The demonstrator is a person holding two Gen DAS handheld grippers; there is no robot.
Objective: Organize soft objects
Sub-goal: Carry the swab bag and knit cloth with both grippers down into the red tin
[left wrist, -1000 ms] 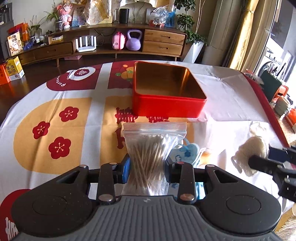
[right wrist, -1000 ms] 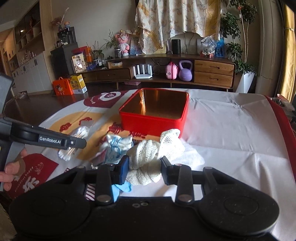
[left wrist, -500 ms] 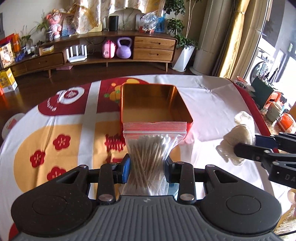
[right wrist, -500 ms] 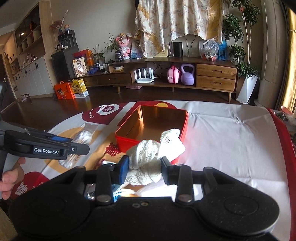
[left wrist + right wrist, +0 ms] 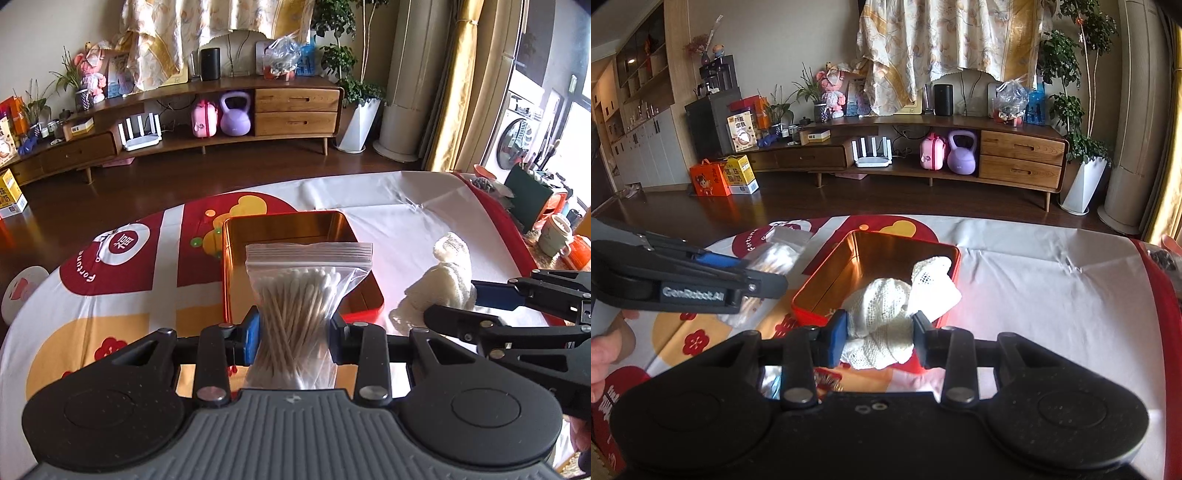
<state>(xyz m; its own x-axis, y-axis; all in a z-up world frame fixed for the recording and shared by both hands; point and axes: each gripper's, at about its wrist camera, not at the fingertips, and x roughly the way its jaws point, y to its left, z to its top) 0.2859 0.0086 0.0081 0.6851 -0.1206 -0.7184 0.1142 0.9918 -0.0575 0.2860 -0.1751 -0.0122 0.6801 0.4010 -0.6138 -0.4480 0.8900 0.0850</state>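
My left gripper is shut on a clear zip bag of cotton swabs and holds it up in front of the open red tin box. My right gripper is shut on a white knitted cloth and holds it over the near edge of the red tin box. In the left wrist view the right gripper and its cloth show at the right of the box. In the right wrist view the left gripper and the swab bag show at the left.
The table wears a white cloth with red and yellow patterns. Cups and small items stand past the table's right edge. A low wooden cabinet runs along the far wall.
Both grippers have risen and moved forward with their loads. The swab bag now hangs before the box's near side, and the white cloth is over the box's near edge.
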